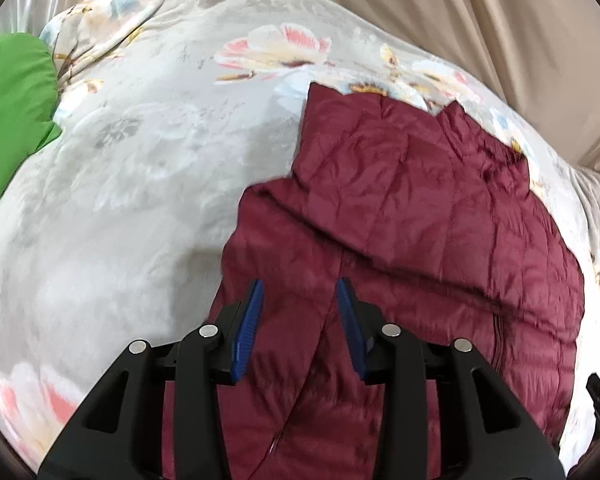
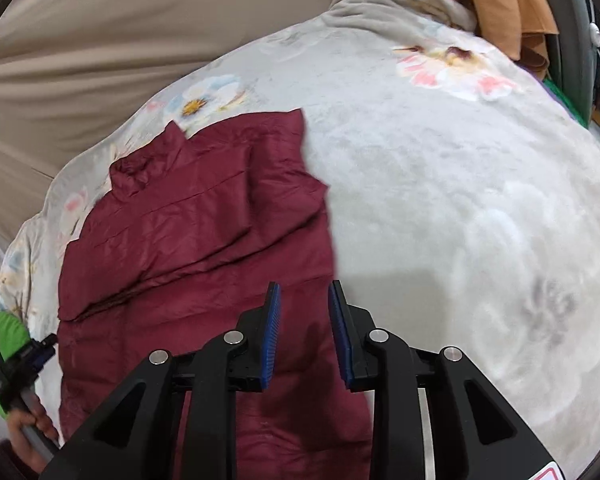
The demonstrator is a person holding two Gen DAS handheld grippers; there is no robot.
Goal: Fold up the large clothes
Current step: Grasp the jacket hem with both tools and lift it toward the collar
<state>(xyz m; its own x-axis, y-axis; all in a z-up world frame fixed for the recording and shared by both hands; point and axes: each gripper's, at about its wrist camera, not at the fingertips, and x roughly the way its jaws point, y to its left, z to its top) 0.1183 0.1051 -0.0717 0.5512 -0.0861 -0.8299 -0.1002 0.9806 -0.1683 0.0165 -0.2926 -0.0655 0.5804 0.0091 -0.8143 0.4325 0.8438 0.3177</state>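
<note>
We see the maroon jacket (image 1: 400,216) lying partly folded on the floral blanket (image 1: 140,160), a sleeve laid across its body. Our left gripper (image 1: 300,292) hangs above its lower part, jaws narrowly parted, nothing between them. Our right gripper (image 2: 302,296) hovers over the jacket's edge, jaws likewise apart and empty; the blur makes any contact uncertain.
</note>
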